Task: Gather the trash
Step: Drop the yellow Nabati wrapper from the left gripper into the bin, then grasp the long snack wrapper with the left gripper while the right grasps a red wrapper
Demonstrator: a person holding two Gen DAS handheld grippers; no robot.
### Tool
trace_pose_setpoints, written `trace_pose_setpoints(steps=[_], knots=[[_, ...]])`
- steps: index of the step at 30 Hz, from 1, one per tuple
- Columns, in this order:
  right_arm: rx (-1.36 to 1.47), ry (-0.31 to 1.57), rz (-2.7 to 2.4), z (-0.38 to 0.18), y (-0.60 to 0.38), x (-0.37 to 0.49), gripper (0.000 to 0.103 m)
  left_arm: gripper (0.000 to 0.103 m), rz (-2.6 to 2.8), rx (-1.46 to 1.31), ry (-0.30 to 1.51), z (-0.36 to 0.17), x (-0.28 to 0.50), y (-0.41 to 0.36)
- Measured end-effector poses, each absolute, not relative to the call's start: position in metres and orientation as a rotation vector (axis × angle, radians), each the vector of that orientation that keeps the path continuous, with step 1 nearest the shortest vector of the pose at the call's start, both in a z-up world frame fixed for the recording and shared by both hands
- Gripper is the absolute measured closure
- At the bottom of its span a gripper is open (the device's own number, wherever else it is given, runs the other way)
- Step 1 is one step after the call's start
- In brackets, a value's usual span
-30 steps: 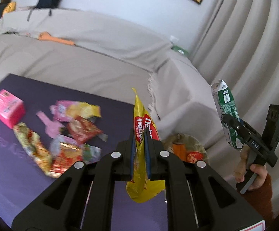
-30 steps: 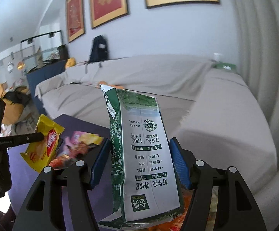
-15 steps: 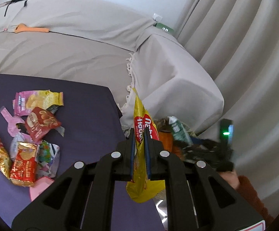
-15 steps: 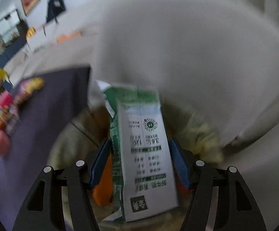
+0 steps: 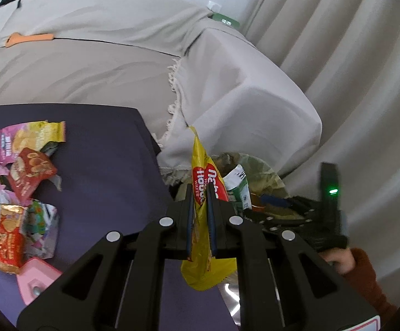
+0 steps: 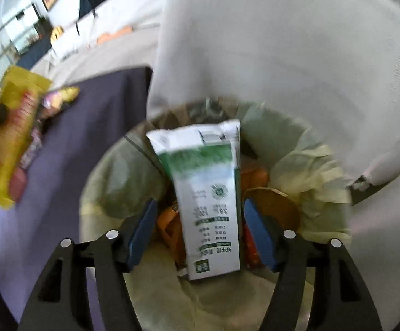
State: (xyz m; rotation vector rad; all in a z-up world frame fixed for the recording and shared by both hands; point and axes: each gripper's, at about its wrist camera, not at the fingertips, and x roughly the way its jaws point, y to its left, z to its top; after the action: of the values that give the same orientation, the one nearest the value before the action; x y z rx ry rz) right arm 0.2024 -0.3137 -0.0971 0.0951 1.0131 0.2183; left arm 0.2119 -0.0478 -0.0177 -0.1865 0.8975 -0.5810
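Beige sofa covers [image 5: 111, 63] and pale curtains [image 5: 351, 63] back a dark purple table [image 5: 103, 165], with a lined trash bin [image 6: 296, 165] standing off the table's corner.

Over that bin the right gripper [image 6: 200, 231] points down with its blue pads spread wide, and gaps show on both sides of the milk carton [image 6: 208, 198] between them. That carton is white with a green band and printed text, its folded top away from the camera, and it sits inside the bin's liner among orange scraps.

Nearer the table, the left gripper [image 5: 200, 218] is clamped narrowly on a yellow wafer wrapper [image 5: 204, 193] with a red label, which stands upright between the fingers and hangs out below them.

On the table, well apart from both grippers, lie loose snack wrappers [image 5: 26, 165] in red, pink and gold, and a pink box [image 5: 34, 278].
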Motion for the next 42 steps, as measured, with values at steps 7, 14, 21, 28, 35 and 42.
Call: trace_pose_setpoints(steps=[7, 14, 21, 28, 35, 42], knots=[[0.11, 0.829, 0.1, -0.041, -0.353, 0.169, 0.04, 0.095, -0.668, -0.135, 0.93, -0.028, 0.212, -0.09], [0.208, 0.695, 0.002, -0.007, -0.396, 0.156, 0.04, 0.076, -0.809, -0.109, 0.91, -0.037, 0.217, -0.15], [0.187, 0.694, 0.002, -0.008, -0.385, 0.154, 0.04, 0.047, -0.742, -0.136, 0.9, -0.04, 0.222, -0.143], [0.171, 0.671, 0.064, -0.002, -0.356, 0.153, 0.04, 0.047, -0.551, -0.14, 0.838, -0.026, 0.208, -0.074], [0.134, 0.65, 0.185, 0.006, -0.292, 0.163, 0.04, 0.046, -0.266, -0.126, 0.75, -0.007, 0.186, 0.033], [0.062, 0.675, 0.258, -0.001, -0.219, 0.177, 0.04, 0.045, -0.024, -0.307, 0.81, -0.026, 0.179, 0.16]])
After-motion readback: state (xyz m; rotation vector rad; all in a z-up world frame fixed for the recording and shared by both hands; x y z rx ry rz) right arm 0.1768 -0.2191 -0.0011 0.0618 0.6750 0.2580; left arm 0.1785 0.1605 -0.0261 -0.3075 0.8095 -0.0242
